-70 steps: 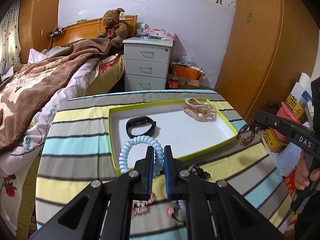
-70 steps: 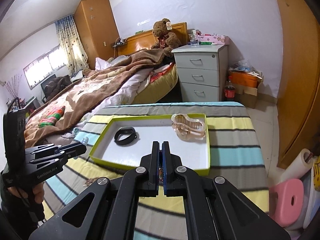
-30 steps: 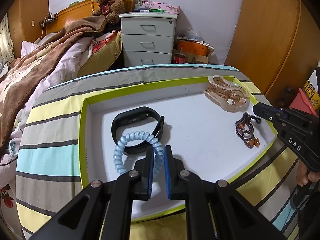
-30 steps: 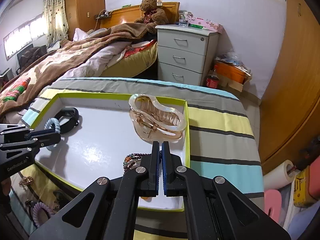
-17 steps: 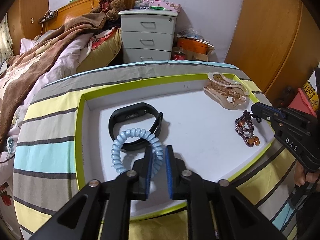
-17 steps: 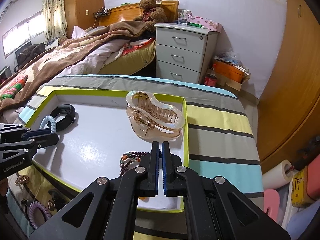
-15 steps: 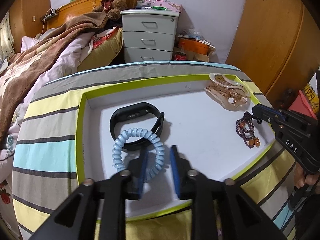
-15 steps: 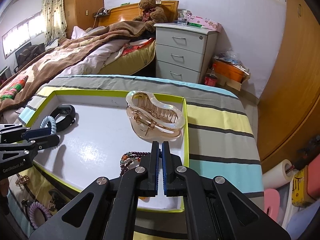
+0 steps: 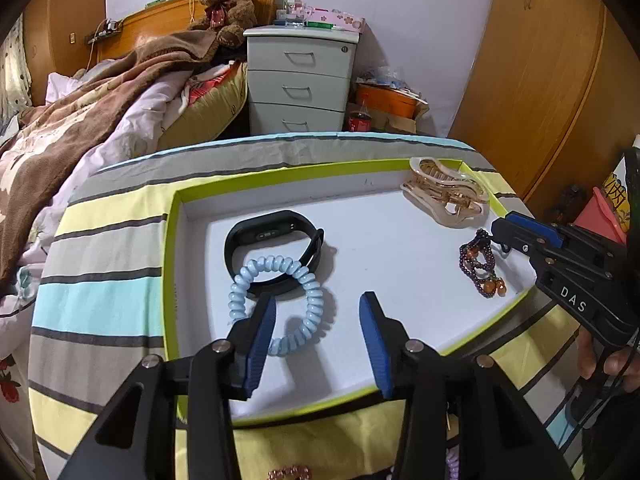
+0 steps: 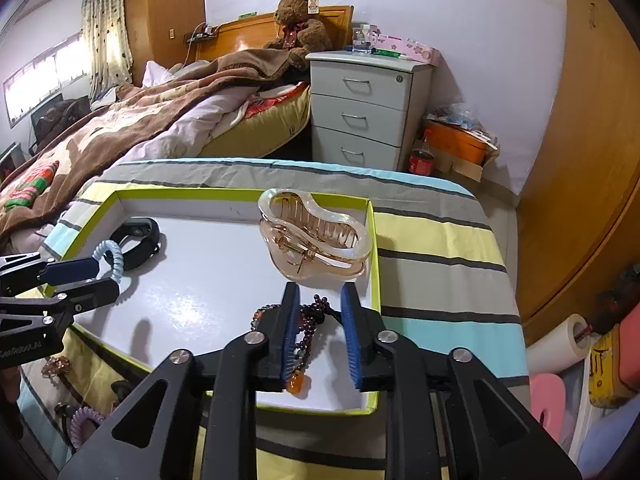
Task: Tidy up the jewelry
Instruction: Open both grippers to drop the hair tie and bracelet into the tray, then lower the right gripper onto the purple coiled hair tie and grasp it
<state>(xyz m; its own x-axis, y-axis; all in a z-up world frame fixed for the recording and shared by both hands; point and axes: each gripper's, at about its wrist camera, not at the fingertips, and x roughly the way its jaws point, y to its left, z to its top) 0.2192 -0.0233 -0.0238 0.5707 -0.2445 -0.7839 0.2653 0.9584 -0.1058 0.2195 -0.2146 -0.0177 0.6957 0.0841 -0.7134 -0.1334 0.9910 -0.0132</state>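
Observation:
A white tray with a lime-green rim (image 9: 170,264) (image 10: 374,240) sits on the striped table. In it lie a black fitness band (image 9: 272,240) (image 10: 136,236), a light blue spiral hair tie (image 9: 280,304) (image 10: 110,258), a clear amber hair claw (image 9: 444,196) (image 10: 316,236) and a dark beaded bracelet (image 9: 480,264) (image 10: 310,332). My left gripper (image 9: 318,320) (image 10: 94,276) is open just above the hair tie, which lies loose on the tray. My right gripper (image 10: 318,320) (image 9: 506,226) is open with the beaded bracelet lying between its fingers.
Loose pieces lie on the striped cloth in front of the tray: a purple spiral tie (image 10: 82,420), a pink beaded piece (image 9: 288,473) and small dark items (image 10: 120,390). A bed, a grey drawer unit (image 10: 360,108) and wooden wardrobes stand behind the table.
Both grippers carried their pieces over the tray and opened. The blue hair tie now lies released beside the black band, and the beaded bracelet lies released near the hair claw.

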